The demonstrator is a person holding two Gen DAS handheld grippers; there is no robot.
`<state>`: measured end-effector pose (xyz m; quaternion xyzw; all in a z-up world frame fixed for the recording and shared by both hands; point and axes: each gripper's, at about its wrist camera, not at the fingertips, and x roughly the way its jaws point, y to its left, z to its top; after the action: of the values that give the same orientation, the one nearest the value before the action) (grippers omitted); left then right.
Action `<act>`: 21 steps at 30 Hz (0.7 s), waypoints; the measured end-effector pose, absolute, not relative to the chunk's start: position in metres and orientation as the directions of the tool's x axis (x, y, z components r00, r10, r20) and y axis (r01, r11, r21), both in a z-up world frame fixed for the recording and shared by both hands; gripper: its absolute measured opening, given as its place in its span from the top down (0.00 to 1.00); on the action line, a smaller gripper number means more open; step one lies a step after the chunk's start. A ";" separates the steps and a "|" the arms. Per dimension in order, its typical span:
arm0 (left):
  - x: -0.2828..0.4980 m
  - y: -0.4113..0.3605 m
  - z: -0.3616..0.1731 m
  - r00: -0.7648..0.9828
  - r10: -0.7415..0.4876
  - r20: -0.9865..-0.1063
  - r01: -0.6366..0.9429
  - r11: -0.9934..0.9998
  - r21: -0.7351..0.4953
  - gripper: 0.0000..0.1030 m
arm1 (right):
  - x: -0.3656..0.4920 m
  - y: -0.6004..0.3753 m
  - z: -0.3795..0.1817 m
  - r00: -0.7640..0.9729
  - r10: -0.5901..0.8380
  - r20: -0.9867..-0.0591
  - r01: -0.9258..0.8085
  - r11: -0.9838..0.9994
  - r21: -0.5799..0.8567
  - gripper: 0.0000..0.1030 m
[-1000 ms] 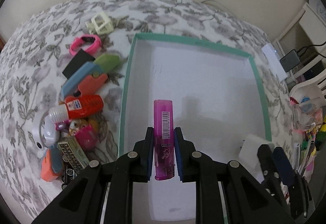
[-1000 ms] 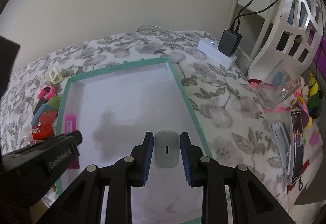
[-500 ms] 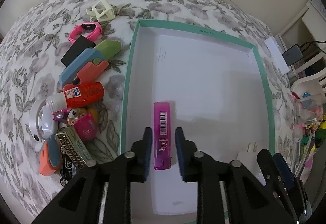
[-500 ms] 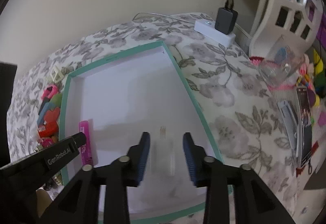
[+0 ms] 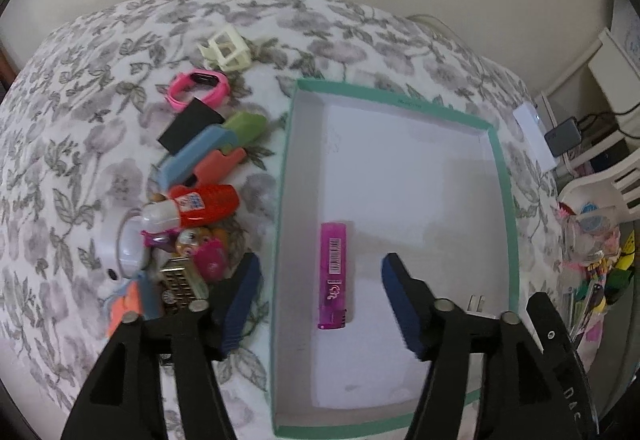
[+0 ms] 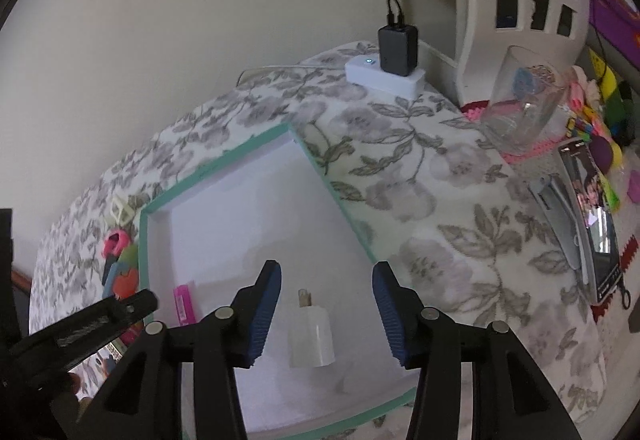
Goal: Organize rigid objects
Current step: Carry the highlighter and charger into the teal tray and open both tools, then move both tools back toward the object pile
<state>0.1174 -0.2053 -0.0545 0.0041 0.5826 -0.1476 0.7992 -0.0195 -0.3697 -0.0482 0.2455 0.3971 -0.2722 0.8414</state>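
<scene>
A shallow white box with a teal rim (image 5: 505,175) (image 6: 224,163) lies on the floral cloth. A purple lighter (image 5: 334,274) (image 6: 184,304) lies flat on its floor near the left wall. A white charger plug (image 6: 311,332) lies near its front right; its prongs show in the left wrist view (image 5: 476,304). My left gripper (image 5: 320,304) is open and empty above the lighter. My right gripper (image 6: 325,310) is open and empty above the charger.
A pile of small items lies left of the box: a cream clip (image 5: 224,49), a pink watch (image 5: 198,87), a red bottle (image 5: 200,201), a toy bus (image 5: 182,282). A power strip with a black adapter (image 6: 396,49), a glass (image 6: 520,99) and a phone (image 6: 592,215) lie to the right.
Both grippers opened and pulled back and up. The lighter and the charger, held a second ago, now lie loose on the box floor.
</scene>
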 end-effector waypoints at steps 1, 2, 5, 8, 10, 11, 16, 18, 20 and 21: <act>0.118 -0.203 -0.052 0.280 -0.230 -0.932 0.234 0.958 -0.166 0.30 | -0.017 -0.368 -0.050 0.532 -0.259 -0.806 0.647 0.738 0.190 0.50; 0.118 -0.200 -0.050 0.284 -0.228 -0.932 0.228 0.960 -0.165 0.28 | -0.015 -0.366 -0.052 0.528 -0.255 -0.810 0.641 0.746 0.183 0.50; 0.119 -0.193 -0.049 0.293 -0.195 -0.936 0.214 0.967 -0.135 0.27 | -0.009 -0.357 -0.060 0.509 -0.247 -0.825 0.615 0.775 0.147 0.49; 0.122 -0.186 -0.051 0.302 -0.155 -0.941 0.196 0.976 -0.097 0.09 | -0.005 -0.349 -0.065 0.500 -0.239 -0.833 0.592 0.796 0.127 0.34; 0.123 -0.179 -0.053 0.305 -0.143 -0.942 0.177 0.980 -0.092 0.08 | -0.003 -0.345 -0.068 0.495 -0.238 -0.836 0.580 0.807 0.114 0.32; 0.124 -0.175 -0.054 0.302 -0.139 -0.943 0.165 0.982 -0.092 0.08 | -0.002 -0.343 -0.070 0.493 -0.236 -0.837 0.574 0.811 0.109 0.30; 0.129 -0.159 -0.054 0.310 -0.142 -0.940 0.117 0.987 -0.111 0.06 | 0.001 -0.340 -0.075 0.492 -0.220 -0.843 0.564 0.817 0.116 0.15; 0.131 -0.151 -0.054 0.311 -0.152 -0.938 0.097 0.987 -0.128 0.02 | 0.001 -0.340 -0.076 0.491 -0.211 -0.845 0.563 0.817 0.123 0.08; 0.134 -0.143 -0.052 0.320 -0.164 -0.933 0.075 0.986 -0.148 0.02 | 0.002 -0.339 -0.077 0.492 -0.208 -0.845 0.561 0.818 0.125 0.00; 0.135 -0.140 -0.052 0.324 -0.165 -0.932 0.067 0.986 -0.152 0.02 | 0.002 -0.338 -0.076 0.494 -0.211 -0.843 0.559 0.820 0.123 0.00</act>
<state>0.1348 -0.1395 -0.0516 -0.0426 0.5771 -0.0714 0.8124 0.0024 -0.3375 -0.0764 0.1942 0.4480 -0.2283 0.8423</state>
